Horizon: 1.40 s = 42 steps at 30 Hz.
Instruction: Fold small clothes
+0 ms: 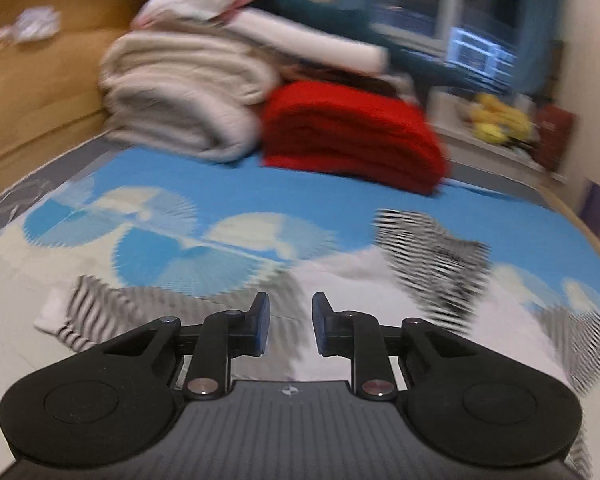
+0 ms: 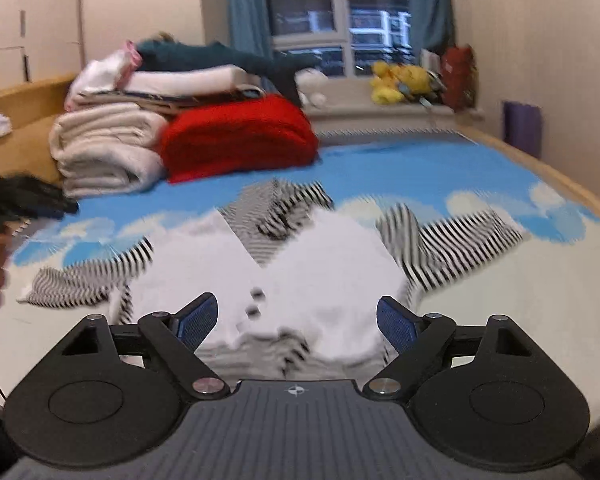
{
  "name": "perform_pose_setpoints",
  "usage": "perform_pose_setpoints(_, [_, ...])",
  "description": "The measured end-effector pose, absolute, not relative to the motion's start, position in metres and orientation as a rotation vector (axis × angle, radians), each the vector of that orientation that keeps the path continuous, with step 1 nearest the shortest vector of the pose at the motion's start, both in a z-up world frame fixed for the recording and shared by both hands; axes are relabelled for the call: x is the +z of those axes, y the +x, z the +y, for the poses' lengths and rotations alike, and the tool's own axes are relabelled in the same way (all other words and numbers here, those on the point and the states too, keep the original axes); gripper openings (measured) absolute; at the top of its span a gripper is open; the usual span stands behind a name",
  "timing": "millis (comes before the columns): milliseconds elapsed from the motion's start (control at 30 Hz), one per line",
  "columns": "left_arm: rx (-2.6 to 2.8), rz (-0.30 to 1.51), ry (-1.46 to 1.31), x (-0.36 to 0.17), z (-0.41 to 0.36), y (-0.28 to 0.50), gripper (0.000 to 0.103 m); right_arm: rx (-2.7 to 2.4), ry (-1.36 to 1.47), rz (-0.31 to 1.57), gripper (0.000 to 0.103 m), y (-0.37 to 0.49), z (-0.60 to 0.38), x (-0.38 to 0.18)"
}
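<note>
My right gripper (image 2: 297,320) hangs just above the near edge of the bed (image 2: 500,344) with its jaws spread wide and nothing between them, released, so I can look down over the small garment (image 2: 324,280) before choosing a hold. That garment, white in the body with black-and-white striped sleeves and hood, lies spread flat near the bed's front edge, sleeves thrown out toward the left and right sides, which I judge to be the laid-out start of a fold with no fold made yet. My left gripper (image 1: 291,322) sits over the left part of the bed, jaws drawn to a narrow gap with only air between the pads, so it holds nothing; the striped left sleeve (image 1: 96,316) lies just beside it, probably the first part to bring inward. Farther back, toward the bed's far left corner, a red blanket (image 2: 240,140) and a cream blanket (image 2: 104,152) are stacked with other folded laundry, kept well apart from the garment so the middle stays free for folding. Beyond them, yellow soft toys (image 2: 400,78) sit on the windowsill.
</note>
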<state>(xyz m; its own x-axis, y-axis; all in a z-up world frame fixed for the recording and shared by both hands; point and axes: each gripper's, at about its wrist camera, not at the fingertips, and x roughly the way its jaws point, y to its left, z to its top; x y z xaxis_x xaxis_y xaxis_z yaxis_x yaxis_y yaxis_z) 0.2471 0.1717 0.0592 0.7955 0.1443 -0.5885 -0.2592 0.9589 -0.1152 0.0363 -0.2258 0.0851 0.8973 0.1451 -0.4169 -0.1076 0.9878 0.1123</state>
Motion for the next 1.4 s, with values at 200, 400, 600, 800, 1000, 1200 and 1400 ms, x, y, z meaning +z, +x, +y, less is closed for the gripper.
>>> perform_pose_setpoints(200, [0.467,0.661,-0.357,0.015,0.286,0.266,0.025,0.21,0.043,0.38,0.087,0.113,-0.212,0.128])
perform_pose_setpoints(400, [0.607,0.693,-0.506,0.002,0.37,0.261,0.026,0.266,0.109,0.37,0.083,0.213,-0.199,0.115])
perform_pose_setpoints(600, [0.674,0.774,-0.719,-0.037,0.418,0.261,0.03,0.315,0.052,0.512,0.045,0.265,-0.174,0.068])
perform_pose_setpoints(800, [0.728,0.804,-0.857,-0.068,0.435,0.269,0.033,0.361,0.099,0.566,0.044,0.286,-0.182,0.068])
perform_pose_setpoints(1000, [0.801,0.772,-0.851,-0.063,0.427,0.27,0.0,0.297,0.103,0.635,0.044,0.317,-0.196,0.058])
perform_pose_setpoints(1200, [0.54,0.587,-0.572,0.022,0.316,0.302,0.0,0.227,0.099,0.649,0.044,0.318,-0.22,0.051])
perform_pose_setpoints(1400, [-0.092,0.574,-0.423,0.059,0.127,0.308,0.001,0.17,0.116,0.646,0.034,0.309,-0.244,0.047])
